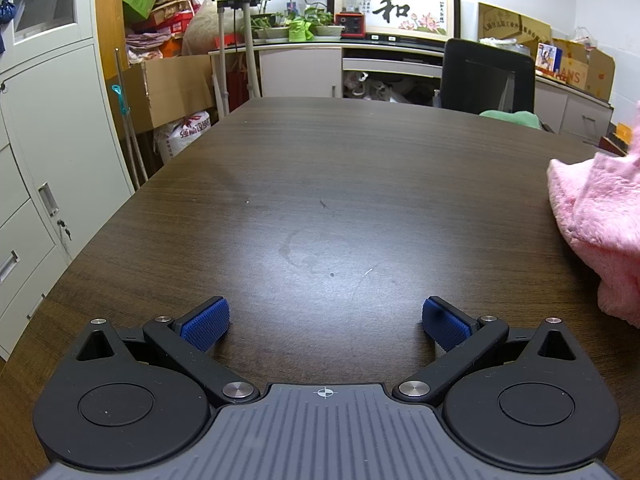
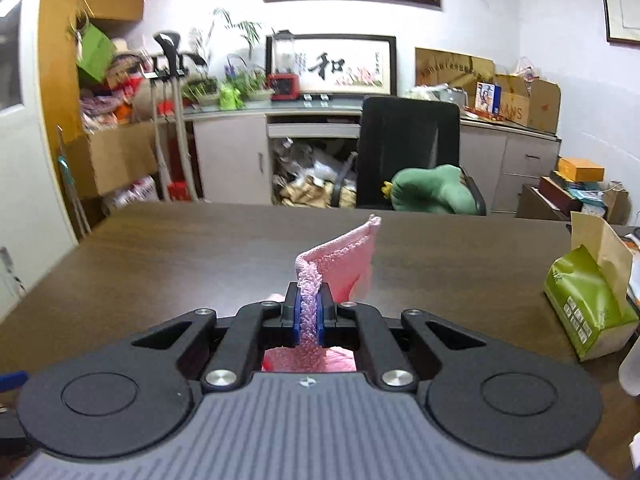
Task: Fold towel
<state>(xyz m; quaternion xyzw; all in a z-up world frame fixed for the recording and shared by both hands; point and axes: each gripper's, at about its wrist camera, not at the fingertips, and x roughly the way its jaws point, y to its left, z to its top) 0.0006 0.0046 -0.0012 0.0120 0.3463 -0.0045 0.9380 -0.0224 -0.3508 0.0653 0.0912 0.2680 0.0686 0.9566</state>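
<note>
Dark wood table [image 1: 320, 184] is bare in front of your left gripper [image 1: 325, 322], which is spread wide, with the pink towel [image 1: 600, 224] heaped at its right. Your right gripper [image 2: 308, 312] already pinches a towel edge, so bring the left one to a neighbouring corner and grip it firmly before spreading.

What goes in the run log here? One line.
task: fold towel | right gripper: shut on fluffy pink towel | left gripper: open, empty | dark wooden table

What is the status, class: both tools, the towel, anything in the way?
Left tool open over bare table. Right tool shut on pink towel, edge lifted. Green tissue pack off to the right, not blocking.
</note>
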